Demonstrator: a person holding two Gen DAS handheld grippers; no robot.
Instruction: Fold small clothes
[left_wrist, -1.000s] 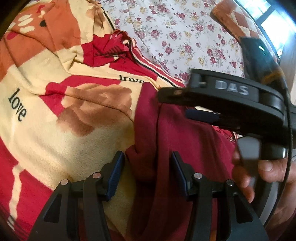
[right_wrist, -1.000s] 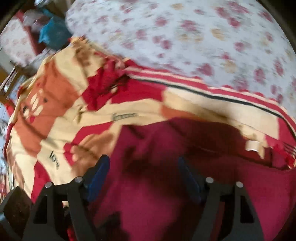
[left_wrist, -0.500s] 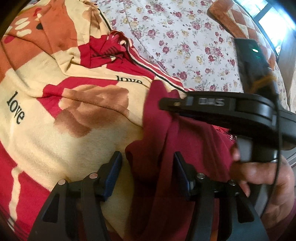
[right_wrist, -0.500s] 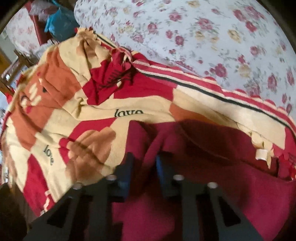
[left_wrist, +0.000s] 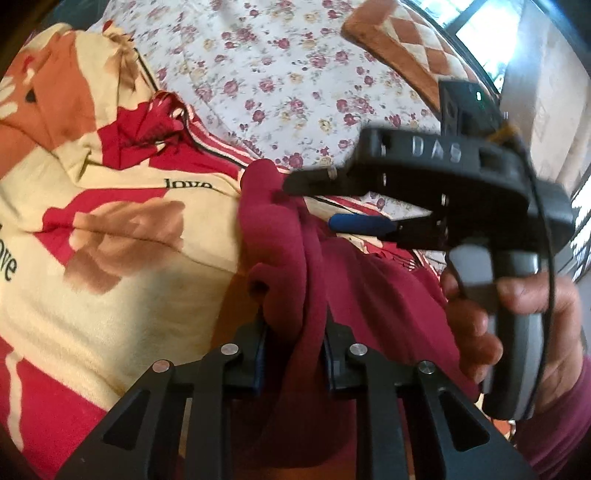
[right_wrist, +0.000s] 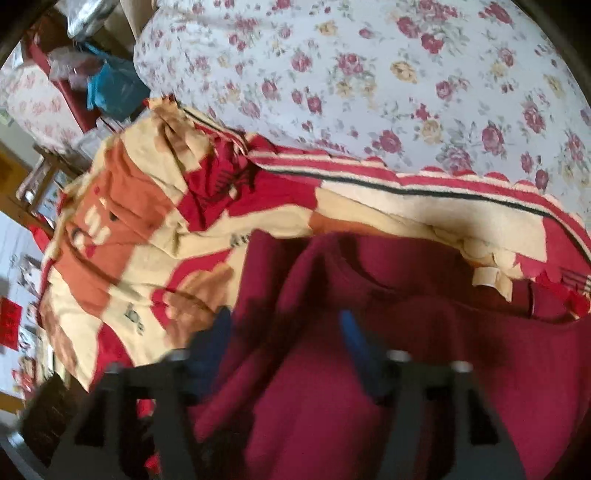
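A dark red garment (left_wrist: 373, 295) lies bunched on a red, cream and orange "love" blanket (left_wrist: 122, 236). My left gripper (left_wrist: 293, 350) is shut on a raised fold of the garment. My right gripper (right_wrist: 288, 332) is open, its blue pads on either side of a ridge of the same garment (right_wrist: 369, 362). In the left wrist view the right gripper (left_wrist: 321, 201) comes in from the right, held by a hand, with its jaws apart at the garment's upper edge.
A white floral bedsheet (left_wrist: 280, 70) covers the bed beyond the blanket and shows in the right wrist view (right_wrist: 388, 74). A checked orange cushion (left_wrist: 410, 51) lies at the far right. Furniture and a blue bag (right_wrist: 110, 85) stand past the bed's left edge.
My left gripper has closed on the garment's fold. My right gripper, shut on the cloth half a second ago, has opened. The garment's edge is bunched higher.
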